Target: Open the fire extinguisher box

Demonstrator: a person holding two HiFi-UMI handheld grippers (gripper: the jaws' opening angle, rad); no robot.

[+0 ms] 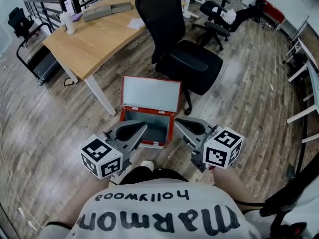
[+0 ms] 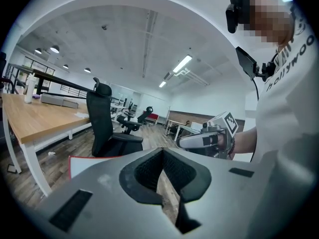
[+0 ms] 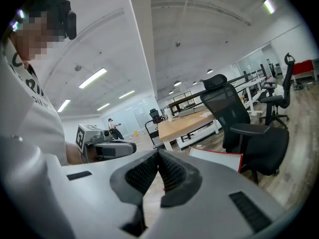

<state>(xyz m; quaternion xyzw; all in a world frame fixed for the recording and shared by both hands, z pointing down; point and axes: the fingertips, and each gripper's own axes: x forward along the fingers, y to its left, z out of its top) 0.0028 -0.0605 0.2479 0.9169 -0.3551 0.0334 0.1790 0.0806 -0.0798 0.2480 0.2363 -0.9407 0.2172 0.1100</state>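
Fire extinguisher box (image 1: 147,117) lies on the wooden floor (image 1: 239,98), just in front of the person's feet, between a wooden worktop (image 1: 99,41) on the left and a black office chair (image 1: 187,61) behind it. It is red, and its lid (image 1: 151,95) is swung up and back, standing nearly upright with its pale inner face towards the person. The grey inside of the box looks bare: no extinguisher shows in the part that is visible.

The 2 grippers hang low over the near edge of the box, the left gripper (image 1: 143,127) at the near left corner and the right gripper (image 1: 177,122) at the near right corner. Each has its jaws pressed together with nothing between them, and neither is seen to touch the box.

With the lid already up, the opening step looks done. The next move seems to call only for drawing both grippers clear without knocking the lid shut.
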